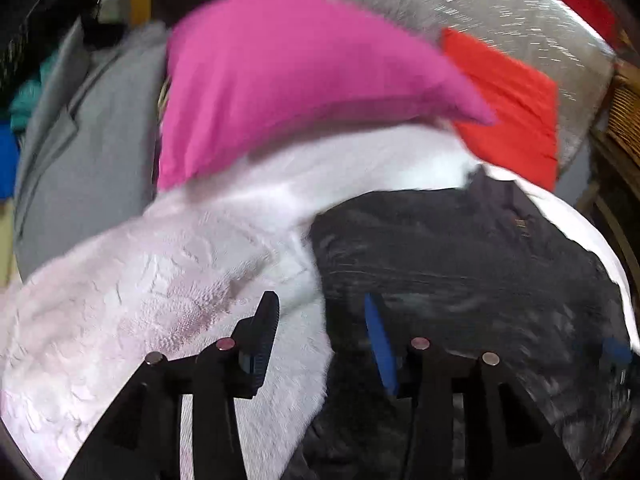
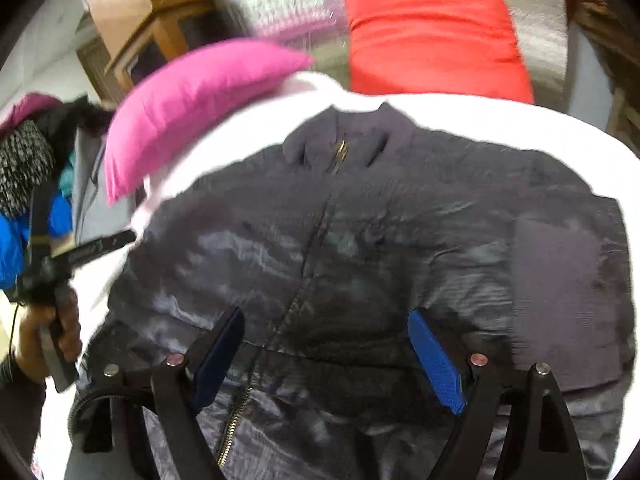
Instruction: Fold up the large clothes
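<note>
Lying flat and front-up on the white blanket point(image 2: 460, 120) that covers the bed, the dark zip jacket point(image 2: 360, 240) has its collar toward the far edge, where a pink pillow point(image 2: 192, 96) and a red pillow point(image 2: 432, 36) rest. Judging by its shiny, puffy shell, it should handle as light, soft and slippery, so a firm pinch at a hem corner or shoulder seam seems the safest hold. The right gripper point(image 2: 324, 356) hovers over the hem near the zip, jaws spread wide and empty. The left gripper point(image 1: 320, 332) hangs at the jacket's left edge, likewise spread and holding nothing. No containers are in view.
</note>
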Demonstrator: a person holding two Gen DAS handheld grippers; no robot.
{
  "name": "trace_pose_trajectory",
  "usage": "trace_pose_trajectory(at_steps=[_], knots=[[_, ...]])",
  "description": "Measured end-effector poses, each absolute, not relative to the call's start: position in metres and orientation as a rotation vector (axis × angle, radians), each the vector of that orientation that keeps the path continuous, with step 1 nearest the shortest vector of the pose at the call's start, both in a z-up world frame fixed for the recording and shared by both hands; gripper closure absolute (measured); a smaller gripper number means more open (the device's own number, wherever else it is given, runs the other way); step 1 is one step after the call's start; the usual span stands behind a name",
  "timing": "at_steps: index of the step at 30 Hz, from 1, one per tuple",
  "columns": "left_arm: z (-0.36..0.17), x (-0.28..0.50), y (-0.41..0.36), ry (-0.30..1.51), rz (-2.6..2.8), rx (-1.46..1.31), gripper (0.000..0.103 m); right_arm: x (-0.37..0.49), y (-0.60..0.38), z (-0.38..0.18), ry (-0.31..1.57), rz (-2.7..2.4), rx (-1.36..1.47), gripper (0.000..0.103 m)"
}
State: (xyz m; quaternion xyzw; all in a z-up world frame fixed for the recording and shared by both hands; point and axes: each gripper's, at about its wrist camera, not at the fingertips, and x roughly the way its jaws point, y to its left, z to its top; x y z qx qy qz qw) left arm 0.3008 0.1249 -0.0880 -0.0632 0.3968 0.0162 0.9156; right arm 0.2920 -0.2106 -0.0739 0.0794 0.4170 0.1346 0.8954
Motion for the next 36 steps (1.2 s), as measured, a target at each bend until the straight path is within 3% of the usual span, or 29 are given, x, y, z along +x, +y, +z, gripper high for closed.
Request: trace_pose_trajectory(at_steps=[7,12,14,16,18,21,26,36], knots=[[-0.128,0.300,0.085,0.913,0.027,-0.001,0.049,0.306,-0.239,-0.089,0.910,0.209,0.245,0.016],[-0.106,0.290,0.089,0.854,0.032,-0.060,0.050,0.294,-0.245,-0.058,0.820,0.225,0.265,0.015],[-0.109,0.290,0.083,0.846,0.020,-0.051,0.041,0.304,-0.256,-0.072,0.859,0.175,0.284,0.012],[-0.127,0.298,0.076,0.923,0.024,-0.008,0.040,0.317,-0.268,-0.098,0.965,0.157,0.340,0.012],[-0.121,0.288,0.081,0.901,0.032,-0.019,0.040,0.306,-0.272,-0.083,0.906,0.169,0.368,0.013],[-0.104,0.261,0.090,0.861,0.012,-0.058,0.039,0.275,-0.280,-0.051,0.820,0.193,0.380,0.013],[-0.088,0.184,0.109,0.799,0.011,-0.066,0.030,0.181,-0.309,-0.023,0.742,0.151,0.375,0.012],[-0.102,0.037,0.149,0.850,0.081,-0.193,0.029,-0.004,-0.365,-0.057,0.772,-0.009,0.479,0.012]])
